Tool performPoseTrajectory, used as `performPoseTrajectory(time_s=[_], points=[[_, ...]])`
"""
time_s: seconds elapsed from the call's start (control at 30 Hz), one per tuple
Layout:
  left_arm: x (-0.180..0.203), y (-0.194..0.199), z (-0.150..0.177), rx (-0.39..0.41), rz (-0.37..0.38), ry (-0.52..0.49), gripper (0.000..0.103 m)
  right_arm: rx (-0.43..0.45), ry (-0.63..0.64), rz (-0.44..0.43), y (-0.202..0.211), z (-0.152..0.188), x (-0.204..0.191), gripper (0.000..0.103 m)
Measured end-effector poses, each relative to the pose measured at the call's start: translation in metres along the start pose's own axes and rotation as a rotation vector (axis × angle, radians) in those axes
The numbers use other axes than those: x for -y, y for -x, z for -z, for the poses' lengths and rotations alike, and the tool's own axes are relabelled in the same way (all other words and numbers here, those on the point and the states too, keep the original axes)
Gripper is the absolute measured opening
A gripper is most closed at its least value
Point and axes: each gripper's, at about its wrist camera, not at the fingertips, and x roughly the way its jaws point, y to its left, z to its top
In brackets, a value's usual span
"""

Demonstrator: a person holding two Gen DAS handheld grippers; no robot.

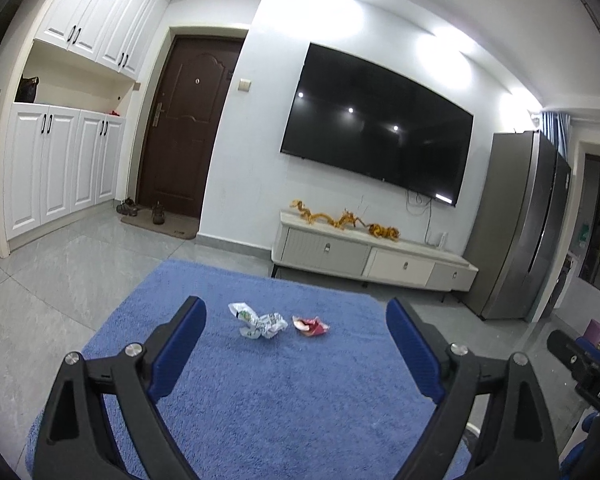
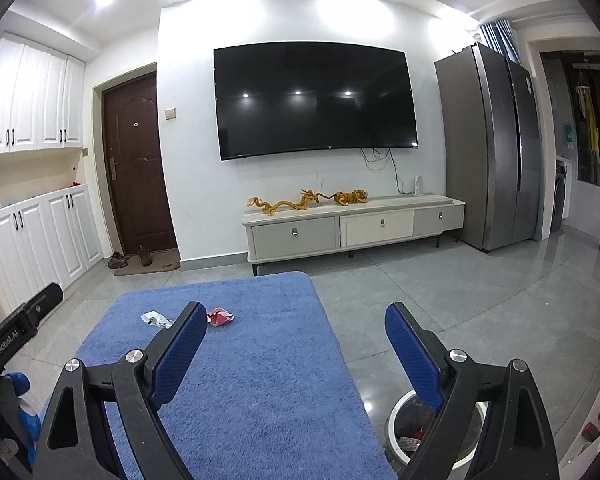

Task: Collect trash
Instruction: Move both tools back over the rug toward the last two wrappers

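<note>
A crumpled white and green wrapper (image 1: 258, 320) and a crumpled red wrapper (image 1: 310, 325) lie side by side on the blue fuzzy cover (image 1: 260, 392) of a low table. My left gripper (image 1: 296, 320) is open and empty, well back from both wrappers. In the right wrist view the white wrapper (image 2: 156, 319) and the red wrapper (image 2: 220, 317) lie ahead to the left. My right gripper (image 2: 296, 322) is open and empty over the cover's (image 2: 260, 380) right part. A bin (image 2: 412, 436) with trash inside stands on the floor at the lower right, partly hidden by my right finger.
A white TV cabinet (image 2: 352, 226) with toy dragons stands under a wall TV (image 2: 314, 98). A grey fridge (image 2: 496, 144) is at the right, a brown door (image 2: 136, 164) and white cupboards (image 2: 40, 236) at the left. Grey tiled floor surrounds the table.
</note>
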Motion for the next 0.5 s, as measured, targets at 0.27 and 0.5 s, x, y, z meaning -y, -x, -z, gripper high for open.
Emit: performPoseTrajectory(time_s=[0.27, 0.5], points=[[-0.021, -0.056, 0.021, -0.126, -0.059, 0.037, 0.092, -0.079, -0.012, -0.007, -0.039, 0.013, 0.004, 0.091], [-0.053, -0.132, 0.053, -0.283, -0.123, 0.051, 0.092, -0.196, -0.023, -0.021, -0.102, 0.028, 0.011, 0.091]])
